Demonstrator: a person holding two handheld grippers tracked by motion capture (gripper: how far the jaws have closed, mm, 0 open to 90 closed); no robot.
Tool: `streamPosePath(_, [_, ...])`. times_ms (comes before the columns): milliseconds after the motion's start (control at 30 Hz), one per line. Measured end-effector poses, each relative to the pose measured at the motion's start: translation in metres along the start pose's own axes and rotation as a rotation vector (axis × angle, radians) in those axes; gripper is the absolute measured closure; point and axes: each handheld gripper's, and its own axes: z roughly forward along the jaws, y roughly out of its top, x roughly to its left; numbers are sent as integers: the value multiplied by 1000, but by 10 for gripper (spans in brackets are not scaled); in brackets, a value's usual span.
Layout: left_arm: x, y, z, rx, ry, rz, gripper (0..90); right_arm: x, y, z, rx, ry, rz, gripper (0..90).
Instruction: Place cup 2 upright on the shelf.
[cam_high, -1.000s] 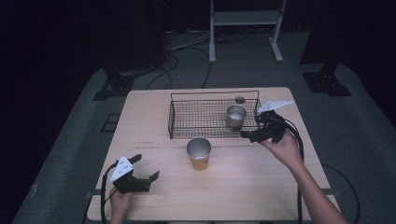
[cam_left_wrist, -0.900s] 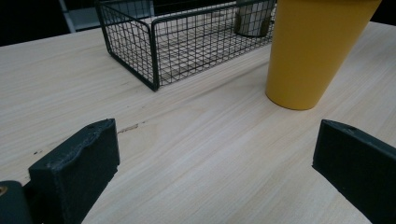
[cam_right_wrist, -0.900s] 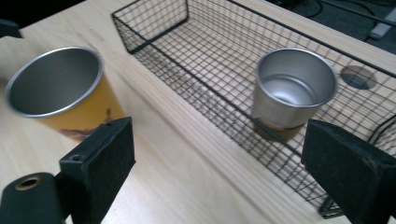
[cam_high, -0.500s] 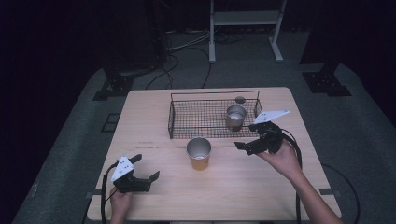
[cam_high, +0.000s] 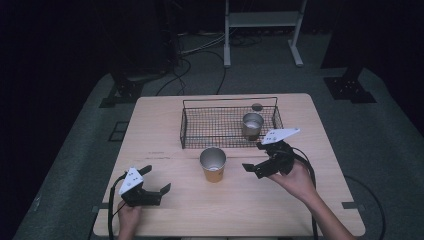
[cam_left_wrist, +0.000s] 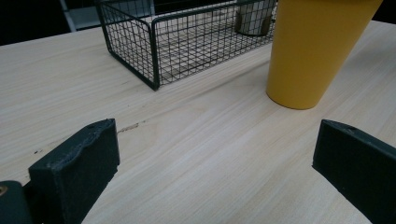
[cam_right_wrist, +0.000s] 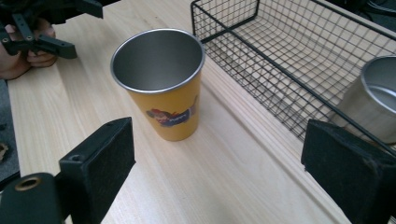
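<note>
Moved down-left from the basket toward yellow cup: right tongs, open & empty. Left tongs open too, lower left.

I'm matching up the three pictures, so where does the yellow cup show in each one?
High view: yellow cup stands mid-table, just in front of the wire basket.
Left gripper view: the cup is at upper right, its rim cut off.
Right gripper view: the cup is centre-left, upright.
Shared landmark: the basket, behind or beside the cup.
</note>
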Motion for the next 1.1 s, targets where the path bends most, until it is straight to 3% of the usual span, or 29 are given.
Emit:
streamPosePath(400, [0,0,0,-1,0,-1,0,13,-2,11,10,28,-18,73])
streamPosePath(667, [0,0,0,-2,-1,1,0,25,-2,28,45,38,-45,27])
streamPosePath(933, [0,0,0,-1,-1,-1,0,31,-1,41,46,58,-50,21])
streamPosePath(1100, [0,0,0,0,-1,-1,0,34,-1,46,49,51,-54,14])
